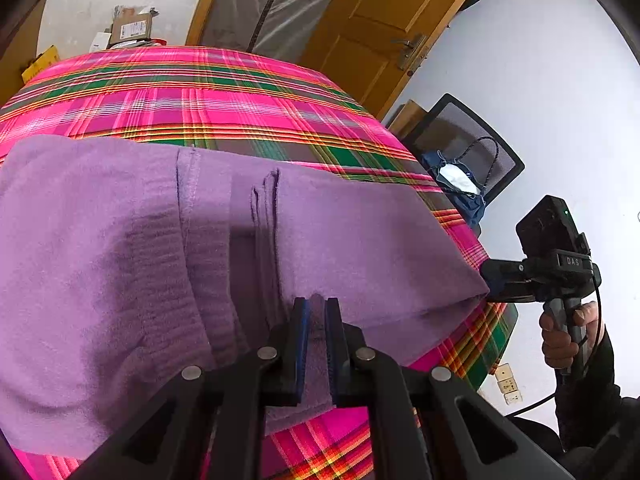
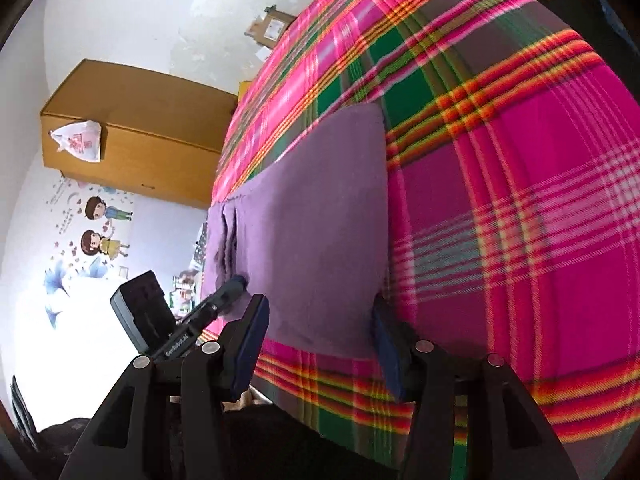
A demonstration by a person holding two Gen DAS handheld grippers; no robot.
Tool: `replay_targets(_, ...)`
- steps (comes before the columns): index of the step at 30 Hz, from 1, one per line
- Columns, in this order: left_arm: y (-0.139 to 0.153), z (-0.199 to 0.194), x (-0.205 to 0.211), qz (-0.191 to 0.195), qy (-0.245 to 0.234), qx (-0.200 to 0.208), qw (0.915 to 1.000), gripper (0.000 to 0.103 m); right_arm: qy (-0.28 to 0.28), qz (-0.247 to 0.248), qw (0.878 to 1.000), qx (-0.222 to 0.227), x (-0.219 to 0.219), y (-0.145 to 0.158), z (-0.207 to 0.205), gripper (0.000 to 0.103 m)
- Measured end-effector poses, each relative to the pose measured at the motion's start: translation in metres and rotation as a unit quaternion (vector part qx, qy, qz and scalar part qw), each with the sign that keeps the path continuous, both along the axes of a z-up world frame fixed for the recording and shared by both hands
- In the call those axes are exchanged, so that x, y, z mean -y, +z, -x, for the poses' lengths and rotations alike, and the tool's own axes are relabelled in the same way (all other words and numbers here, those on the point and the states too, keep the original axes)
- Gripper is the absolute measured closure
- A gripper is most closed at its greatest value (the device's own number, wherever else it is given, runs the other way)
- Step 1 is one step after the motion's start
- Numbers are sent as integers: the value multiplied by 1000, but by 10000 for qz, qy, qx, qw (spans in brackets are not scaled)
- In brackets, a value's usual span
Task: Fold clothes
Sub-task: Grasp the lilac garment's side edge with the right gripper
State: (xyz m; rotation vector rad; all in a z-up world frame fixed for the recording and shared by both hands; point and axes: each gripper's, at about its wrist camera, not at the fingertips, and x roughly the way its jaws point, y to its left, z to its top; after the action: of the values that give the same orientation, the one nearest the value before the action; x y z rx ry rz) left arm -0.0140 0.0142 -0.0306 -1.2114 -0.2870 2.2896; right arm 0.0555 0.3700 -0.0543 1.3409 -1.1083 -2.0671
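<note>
left wrist view: blue-padded left gripper [image 1: 317, 344] is clenched on the near hem of the purple garment [image 1: 120, 264], which lies partly folded on the plaid bedspread [image 1: 224, 92]. judged mid-fold.

right wrist view: right gripper [image 2: 320, 344] stands released, its pads straddling the garment's near corner without pressing. next it likely needs to close there, so both ends lift together.

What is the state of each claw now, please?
Left claw: closed on the near edge of the purple garment.
Right claw: open, holding nothing; the garment's corner lies between its fingers.
</note>
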Motion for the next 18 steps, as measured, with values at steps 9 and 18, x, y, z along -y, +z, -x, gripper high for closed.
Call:
replay_targets(9, -1, 0, 1, -23, -11, -6, 10000, 95, -579, 166, 9976, -348, -4, 0, 8, 50)
replay_targets(18, -1, -1, 2, -89, -2, -6, 10000, 95, -339, 132, 9987, -358, -2, -1, 6, 67)
